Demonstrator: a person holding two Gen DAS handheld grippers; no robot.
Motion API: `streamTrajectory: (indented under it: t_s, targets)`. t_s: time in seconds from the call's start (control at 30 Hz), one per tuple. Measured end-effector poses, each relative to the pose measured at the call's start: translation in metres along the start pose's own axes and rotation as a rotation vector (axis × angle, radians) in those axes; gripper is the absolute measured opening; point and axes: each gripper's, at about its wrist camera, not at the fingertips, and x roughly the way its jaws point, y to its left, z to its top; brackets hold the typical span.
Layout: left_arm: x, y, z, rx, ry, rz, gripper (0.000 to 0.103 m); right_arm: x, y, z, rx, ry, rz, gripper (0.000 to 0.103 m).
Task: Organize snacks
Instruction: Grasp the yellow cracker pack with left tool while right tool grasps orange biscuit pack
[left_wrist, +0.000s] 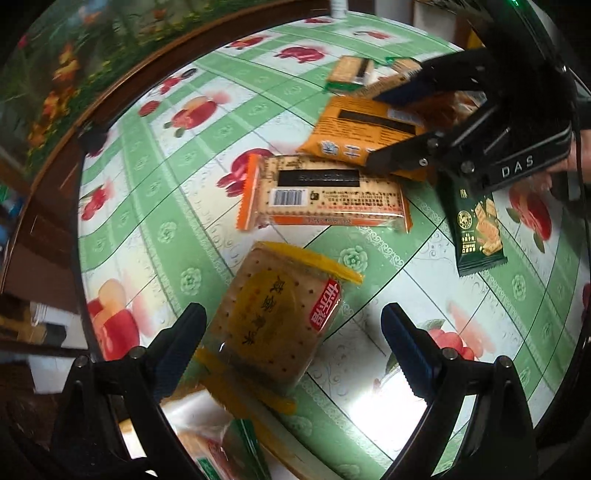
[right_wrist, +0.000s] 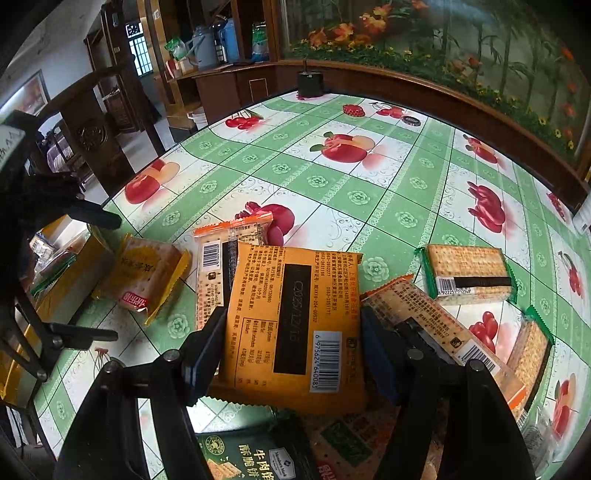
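2 tongs, right tongs (right_wrist: 291, 350) gripping 1 orange pack (right_wrist: 291, 317), 1 dark-green pack (left_wrist: 476, 225)

The round table (right_wrist: 417, 181), under a glossy green-and-white cloth printed with red fruit, carries loose snack packets. In the right wrist view an orange packet (right_wrist: 291, 325) sits at 6 o'clock, a yellow-wrapped cracker pack (right_wrist: 147, 275) and an orange-edged cracker pack (right_wrist: 218, 251) lie at 9, and a green-edged cracker pack (right_wrist: 467, 275) lies at 3. A dark green packet (right_wrist: 240, 458) lies at the bottom edge, and a small black stand (right_wrist: 309, 83) rests on the far rim at 12.
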Motion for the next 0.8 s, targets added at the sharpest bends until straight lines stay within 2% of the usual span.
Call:
streamTrajectory:
  t_s: [0.07,0.2,0.37,0.47,0.57,0.63,0.7,0.73,0.8]
  targets:
    - [0.005,0.0,0.001,0.02,0.008,-0.013,0.096,0.001,0.0,0.001,0.0,0.0,0.001,0.07]
    - [0.024,0.0,0.002,0.063,0.066,0.028,0.096,0.003,0.002,0.001,-0.003,0.001,0.001,0.07]
    - [0.03,0.011,0.004,-0.01,0.085,-0.004,0.096,0.003,0.002,0.001,-0.001,-0.004,0.0,0.07]
    - [0.025,0.011,0.006,-0.021,0.072,0.004,0.082,0.003,0.003,0.001,-0.008,-0.005,-0.006,0.07]
    - [0.024,0.004,0.006,-0.008,0.075,0.04,0.077,0.002,0.005,-0.001,-0.013,-0.008,-0.011,0.07]
    - [0.019,-0.003,0.005,0.006,0.055,0.063,0.067,0.0,0.006,-0.003,-0.012,-0.012,-0.008,0.07]
    - [0.005,-0.008,0.009,0.004,0.012,0.055,0.032,-0.004,0.006,-0.005,-0.009,-0.019,-0.014,0.07]
    - [0.0,-0.007,0.012,-0.021,0.003,0.045,0.027,-0.007,0.005,-0.006,-0.008,-0.022,-0.017,0.07]
    - [0.003,-0.004,0.014,-0.051,0.032,0.067,0.027,-0.011,0.004,-0.009,0.0,-0.026,-0.018,0.07]
